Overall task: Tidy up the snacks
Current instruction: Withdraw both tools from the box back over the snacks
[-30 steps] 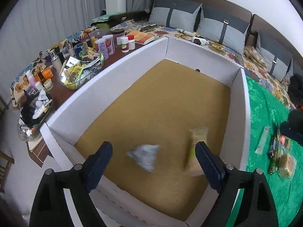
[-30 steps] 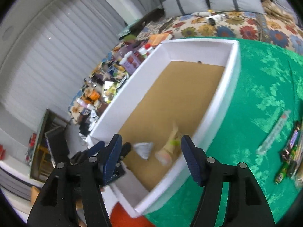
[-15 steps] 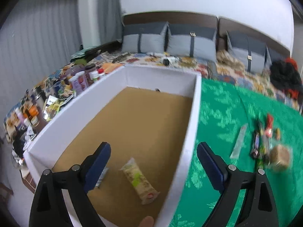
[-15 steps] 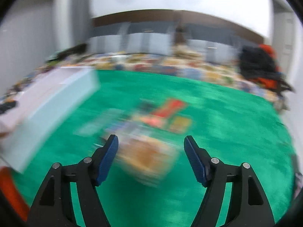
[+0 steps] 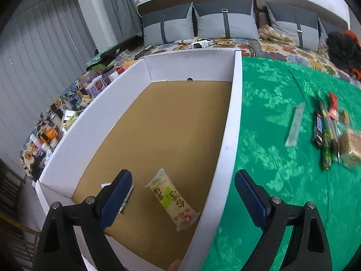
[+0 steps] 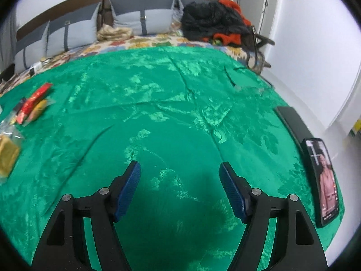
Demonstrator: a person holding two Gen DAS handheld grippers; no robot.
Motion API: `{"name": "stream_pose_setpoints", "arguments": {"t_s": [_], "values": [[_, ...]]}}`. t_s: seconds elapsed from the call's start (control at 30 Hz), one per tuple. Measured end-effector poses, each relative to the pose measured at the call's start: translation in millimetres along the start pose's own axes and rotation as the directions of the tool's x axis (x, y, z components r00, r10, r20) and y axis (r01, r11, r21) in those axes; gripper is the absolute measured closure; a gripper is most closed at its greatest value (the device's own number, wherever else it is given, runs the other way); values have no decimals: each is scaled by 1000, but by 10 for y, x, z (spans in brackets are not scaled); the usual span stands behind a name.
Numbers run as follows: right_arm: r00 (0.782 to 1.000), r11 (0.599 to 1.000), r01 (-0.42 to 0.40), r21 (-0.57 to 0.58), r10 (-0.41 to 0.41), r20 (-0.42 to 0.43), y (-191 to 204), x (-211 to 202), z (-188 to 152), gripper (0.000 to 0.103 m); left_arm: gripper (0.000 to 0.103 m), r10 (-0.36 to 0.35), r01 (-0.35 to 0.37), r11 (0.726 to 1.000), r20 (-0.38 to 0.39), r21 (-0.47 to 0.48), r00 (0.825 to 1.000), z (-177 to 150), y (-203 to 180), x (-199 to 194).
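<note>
Left wrist view: green patterned cloth (image 5: 282, 158) covers the work surface, laid over a floral-print bedspread (image 5: 282, 47). Grey cushions (image 5: 223, 20) line a brown headboard at the back; grey curtains on the left. A cluttered side table (image 5: 67, 113) with bottles and jars sits left of the box. Dark and orange clothing pile (image 5: 343, 47) at far right.

White cardboard box (image 5: 232, 122) with a brown floor sits on the cloth's left part. Inside, near the front right wall: a pale yellow snack packet (image 5: 172, 199) with green label and red logo, lying flat, angled. Just left of it a small silver-white packet (image 5: 126, 195), partly hidden behind the left finger. Outside the box on the cloth, well to the right: a clear long sleeve (image 5: 295, 124), a dark chocolate bar (image 5: 318, 127), a green stick pack (image 5: 326, 140), a red wrapper (image 5: 333, 109), and a wrapped brown cake (image 5: 349, 145), all close together.

Left gripper (image 5: 182, 197): jaws spread wide, nothing between them, hovering over the box's front right corner.

Right wrist view: same green cloth (image 6: 180, 103), wrinkled, filling most of the frame. White wall and door to the right. A phone (image 6: 325, 180) with lit screen lies at the cloth's right edge, a dark flat object (image 6: 293, 122) just beyond it. Snack group sits at far left: red wrappers (image 6: 33, 101), the bagged cake (image 6: 8, 155) cut off by the frame edge.

Right gripper (image 6: 180, 189): released, jaws wide apart, empty, above bare cloth, well apart from the snacks.
</note>
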State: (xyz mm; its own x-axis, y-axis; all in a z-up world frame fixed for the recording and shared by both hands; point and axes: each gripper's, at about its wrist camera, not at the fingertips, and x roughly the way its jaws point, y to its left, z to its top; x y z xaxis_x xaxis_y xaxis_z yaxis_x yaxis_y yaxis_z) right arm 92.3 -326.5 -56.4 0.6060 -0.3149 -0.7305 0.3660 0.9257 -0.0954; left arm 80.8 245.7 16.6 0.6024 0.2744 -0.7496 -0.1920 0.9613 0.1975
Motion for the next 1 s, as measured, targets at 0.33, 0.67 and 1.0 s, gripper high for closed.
{"name": "stream_pose_setpoints", "arguments": {"t_s": [0.33,0.67,1.0], "values": [[996,997,-56,56,59,-64,-18,180,-77,23,11,97,-97,995,69,-3,993,-14,-120,-186],[995,997,-59,50,63,-71,11,221,-63,19,0,-64,74,997,306,-22,950,-45,-781,-1116],[995,997,-61,50,64,-71,8,220,-64,18,0,-303,311,943,-84,115,949,-459,-2004,-58]]}}
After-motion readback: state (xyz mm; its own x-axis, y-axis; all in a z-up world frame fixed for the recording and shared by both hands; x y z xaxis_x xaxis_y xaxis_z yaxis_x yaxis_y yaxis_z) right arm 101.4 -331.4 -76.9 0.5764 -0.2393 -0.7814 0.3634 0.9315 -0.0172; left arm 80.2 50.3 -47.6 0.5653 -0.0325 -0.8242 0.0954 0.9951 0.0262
